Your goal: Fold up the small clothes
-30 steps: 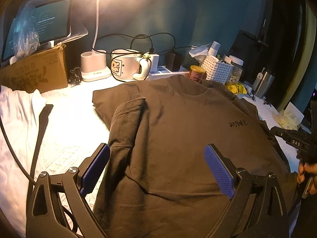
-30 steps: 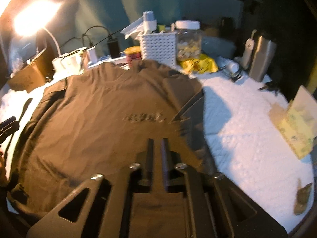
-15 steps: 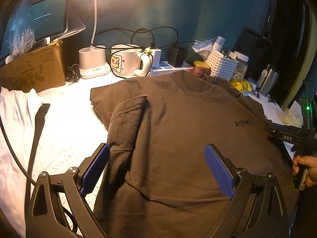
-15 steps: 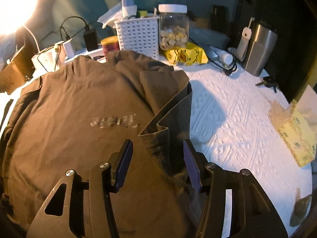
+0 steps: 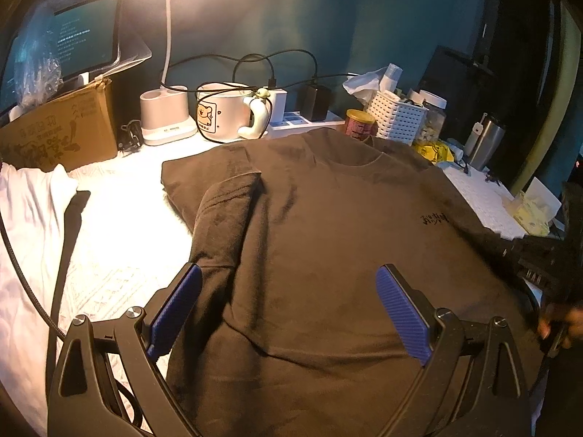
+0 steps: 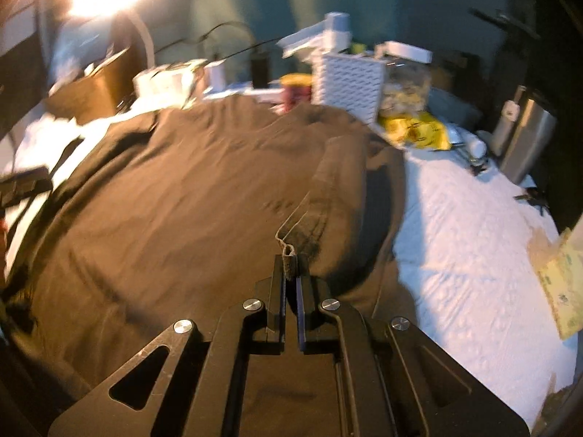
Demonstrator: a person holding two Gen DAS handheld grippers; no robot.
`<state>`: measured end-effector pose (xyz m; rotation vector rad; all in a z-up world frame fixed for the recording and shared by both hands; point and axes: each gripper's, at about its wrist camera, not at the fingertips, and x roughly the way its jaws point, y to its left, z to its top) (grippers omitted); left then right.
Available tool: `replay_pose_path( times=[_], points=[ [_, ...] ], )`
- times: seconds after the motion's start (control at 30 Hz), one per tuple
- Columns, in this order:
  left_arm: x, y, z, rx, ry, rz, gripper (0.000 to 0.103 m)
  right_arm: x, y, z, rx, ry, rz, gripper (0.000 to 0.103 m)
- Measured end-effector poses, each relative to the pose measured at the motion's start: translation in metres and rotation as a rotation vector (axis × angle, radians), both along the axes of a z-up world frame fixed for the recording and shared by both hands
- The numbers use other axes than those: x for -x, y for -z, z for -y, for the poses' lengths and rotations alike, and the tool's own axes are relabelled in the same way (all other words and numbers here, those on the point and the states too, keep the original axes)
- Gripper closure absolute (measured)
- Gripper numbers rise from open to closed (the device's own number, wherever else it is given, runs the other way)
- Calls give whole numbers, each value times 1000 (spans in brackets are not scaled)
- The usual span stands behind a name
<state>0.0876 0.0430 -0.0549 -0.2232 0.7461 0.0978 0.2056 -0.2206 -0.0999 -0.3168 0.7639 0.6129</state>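
Teal-walled room, lamp-lit; worktop [image 5: 120, 218] covered in white textured cloth.

Item 1: brown T-shirt [image 5: 328, 236], lying front-up across the middle of the worktop, collar toward the back wall, small black print on the chest. Its sleeve on the lamp side is folded in over the body. On the opposite side the sleeve edge is lifted into a raised ridge of cloth.

Item 2: left hand-held gripper [image 5: 288, 309], blue pads [image 5: 175, 306] spread wide apart above the shirt's lower part, nothing between them.

Item 3: right hand-held gripper [image 6: 290, 273], jaws having just been closing, now pinched together on a fold of the T-shirt's sleeve hem, which sticks up between the tips. View blurred. From the left wrist view a person's hand [image 5: 559, 322] shows at the frame edge beside it.

Item 4, back row along the wall: cardboard box [image 5: 58, 131], white lamp base [image 5: 165, 116], cartoon mug [image 5: 226, 113], white slotted basket [image 5: 397, 116], steel flask [image 5: 486, 142], yellow packet [image 6: 415, 131].

Item 5: white garment [image 5: 25, 218], at the worktop's far left.
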Motion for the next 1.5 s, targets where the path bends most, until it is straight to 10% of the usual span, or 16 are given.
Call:
replay_pose_path(
  times=[0.27, 0.4, 0.87, 1.2, 1.5],
  points=[
    [11, 0, -1, -4, -5, -2, 7, 11, 19, -4, 74, 10, -60, 94],
    [15, 0, -6, -9, -18, -5, 8, 18, 16, -7, 64, -1, -72, 66],
    [7, 1, -60, -12, -7, 17, 8, 26, -11, -17, -9, 57, -53, 65],
    [-33, 16, -77, 4, 107, 0, 38, 27, -11, -7, -16, 146, -60, 65],
    [-76, 31, -86, 26, 152, -31, 38, 25, -14, 4, -33, 194, -58, 65]
  ],
)
